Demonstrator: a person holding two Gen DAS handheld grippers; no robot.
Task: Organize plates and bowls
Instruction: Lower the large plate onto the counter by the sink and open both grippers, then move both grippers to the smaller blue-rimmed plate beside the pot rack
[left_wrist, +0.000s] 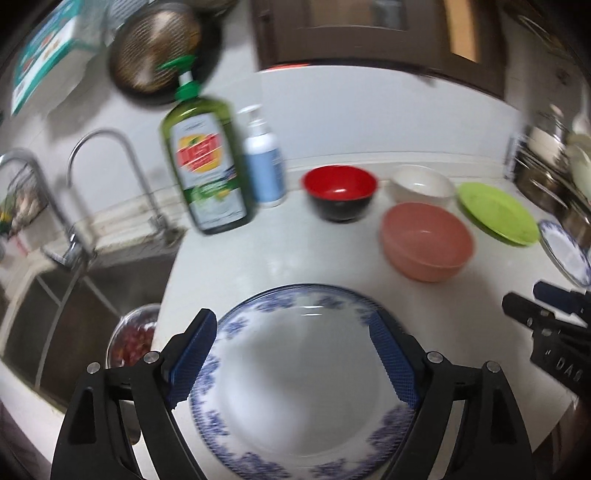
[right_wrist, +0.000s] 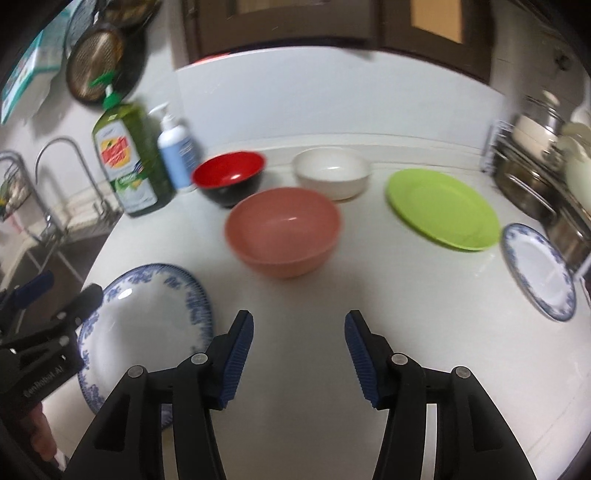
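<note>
Blue-patterned deep plate (left_wrist: 303, 376) sits on the bench between my left tool's (left_wrist: 293, 356) wide-open fingers, not gripped. Right tool (right_wrist: 299, 354) gapes empty. Collecting plates now, I reckon; next, close on its rim.

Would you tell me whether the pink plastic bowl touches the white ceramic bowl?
Apart: the right wrist view shows bare countertop between the pink bowl and white bowl.

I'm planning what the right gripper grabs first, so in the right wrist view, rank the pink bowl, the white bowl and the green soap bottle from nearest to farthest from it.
From the right gripper, jaws open over bare counter:
1. Pink bowl, straight ahead, centre.
2. White bowl, behind it, near the back wall.
3. Green soap bottle, far left by the sink.
</note>
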